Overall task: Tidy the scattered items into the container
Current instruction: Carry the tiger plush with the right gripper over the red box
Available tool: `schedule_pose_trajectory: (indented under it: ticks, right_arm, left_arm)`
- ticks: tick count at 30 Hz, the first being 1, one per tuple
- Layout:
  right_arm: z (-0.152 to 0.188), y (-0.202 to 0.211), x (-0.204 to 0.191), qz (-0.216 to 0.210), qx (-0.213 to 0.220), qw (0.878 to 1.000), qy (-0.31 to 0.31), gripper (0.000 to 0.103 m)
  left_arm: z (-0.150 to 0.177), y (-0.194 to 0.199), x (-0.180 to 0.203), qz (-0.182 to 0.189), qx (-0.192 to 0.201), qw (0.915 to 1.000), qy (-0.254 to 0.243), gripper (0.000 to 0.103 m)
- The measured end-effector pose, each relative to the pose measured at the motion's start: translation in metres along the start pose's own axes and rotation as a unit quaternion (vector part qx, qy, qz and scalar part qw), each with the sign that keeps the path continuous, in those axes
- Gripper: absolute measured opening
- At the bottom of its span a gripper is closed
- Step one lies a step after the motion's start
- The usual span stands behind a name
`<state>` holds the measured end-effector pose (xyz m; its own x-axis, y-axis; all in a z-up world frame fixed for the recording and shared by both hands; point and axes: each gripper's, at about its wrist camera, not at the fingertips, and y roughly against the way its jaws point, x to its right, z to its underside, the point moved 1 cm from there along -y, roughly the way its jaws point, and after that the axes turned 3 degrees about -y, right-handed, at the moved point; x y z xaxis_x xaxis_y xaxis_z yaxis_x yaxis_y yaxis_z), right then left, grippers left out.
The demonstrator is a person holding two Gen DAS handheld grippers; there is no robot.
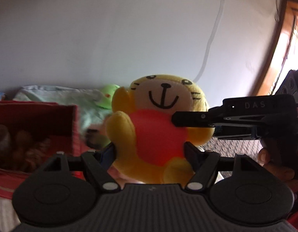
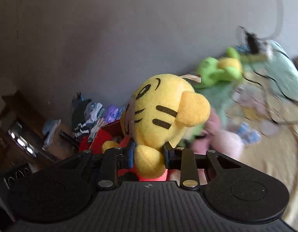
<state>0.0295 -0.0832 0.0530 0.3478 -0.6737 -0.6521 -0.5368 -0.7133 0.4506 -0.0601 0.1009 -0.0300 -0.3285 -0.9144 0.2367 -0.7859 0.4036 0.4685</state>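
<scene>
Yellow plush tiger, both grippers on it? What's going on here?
Yes. The left gripper and the right gripper are both shut on the yellow plush tiger, held up off the bed. In the left wrist view, the right gripper comes in from the side at the toy's red shirt. The red box, already holding some toys, sits to the left. A green plush lies on the bedding behind.
</scene>
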Motion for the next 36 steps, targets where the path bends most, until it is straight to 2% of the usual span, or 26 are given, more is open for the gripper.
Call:
schedule_pose_trajectory:
  ticks: [6,13,17,20,24,27,33,36]
  right_arm:
    - [-0.006,-0.076,-0.076,0.048,-0.027,0.996,0.069,0.03]
    - [-0.002,-0.153,-0.112,0.143,-0.088,0.978,0.126,0.03]
    - [-0.004,-0.184,-0.122,0.199,-0.147,0.955,0.166,0.03]
    - [-0.007,-0.199,-0.133,0.223,-0.194,0.935,0.198,0.03]
    - [-0.007,-0.222,-0.141,0.252,-0.256,0.901,0.243,0.03]
    - [-0.002,-0.246,-0.142,0.278,-0.285,0.878,0.265,0.03]
    - [0.011,-0.278,-0.126,0.306,-0.317,0.86,0.257,0.03]
    - [0.011,-0.282,-0.12,0.319,-0.311,0.858,0.255,0.031]
  left_arm:
    - [-0.005,0.006,-0.087,0.0,-0.014,0.9996,0.025,0.073]
    - [-0.003,-0.017,-0.166,0.038,-0.072,0.9924,0.092,0.073]
    - [-0.002,-0.024,-0.192,0.076,-0.101,0.9827,0.135,0.074]
    - [-0.006,-0.024,-0.201,0.096,-0.11,0.9779,0.149,0.074]
    - [-0.009,-0.029,-0.207,0.109,-0.127,0.974,0.153,0.075]
    - [-0.013,-0.035,-0.215,0.115,-0.151,0.9661,0.175,0.075]
    - [-0.022,-0.038,-0.233,0.109,-0.175,0.9626,0.176,0.075]
    - [-0.032,-0.027,-0.235,0.117,-0.171,0.9659,0.155,0.075]
